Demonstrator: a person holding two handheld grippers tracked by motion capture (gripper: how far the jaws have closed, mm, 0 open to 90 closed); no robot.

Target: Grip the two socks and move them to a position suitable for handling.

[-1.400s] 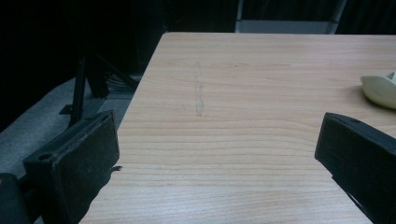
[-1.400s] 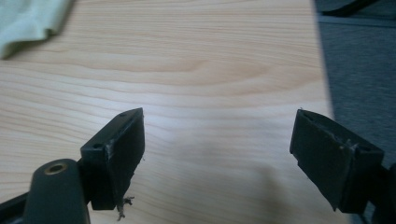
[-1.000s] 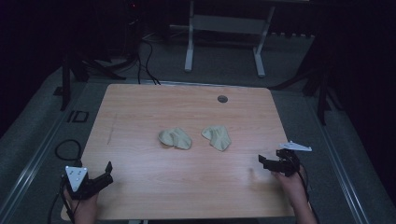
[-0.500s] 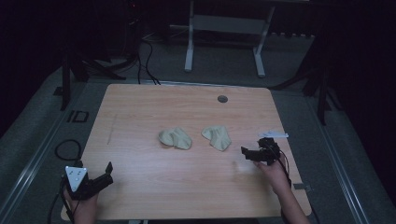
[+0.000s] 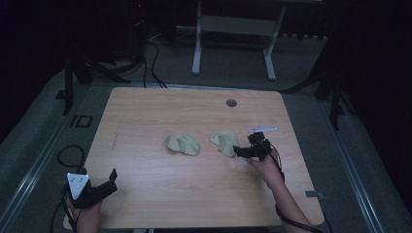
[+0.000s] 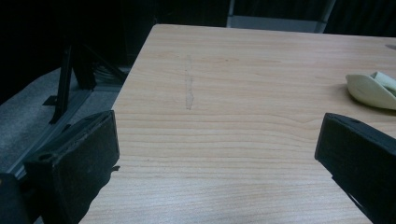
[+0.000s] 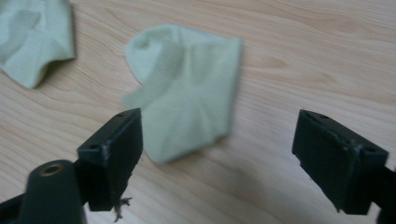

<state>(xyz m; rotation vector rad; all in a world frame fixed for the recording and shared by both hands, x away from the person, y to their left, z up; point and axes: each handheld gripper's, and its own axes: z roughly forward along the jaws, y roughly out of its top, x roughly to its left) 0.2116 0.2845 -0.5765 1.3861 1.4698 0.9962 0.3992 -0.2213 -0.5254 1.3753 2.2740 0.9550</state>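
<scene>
Pale green cotton sock, crumpled (image 7: 187, 88), lies flat on the wooden tabletop (image 5: 145, 111) just ahead of the right tool (image 7: 217, 154), near its left jaw; jaws wide, nothing gripped. Second pale green sock (image 5: 182, 143) is farther beyond it. Left tool (image 6: 217, 158) sits well apart at the tabletop's near corner, jaws wide, empty.
</scene>
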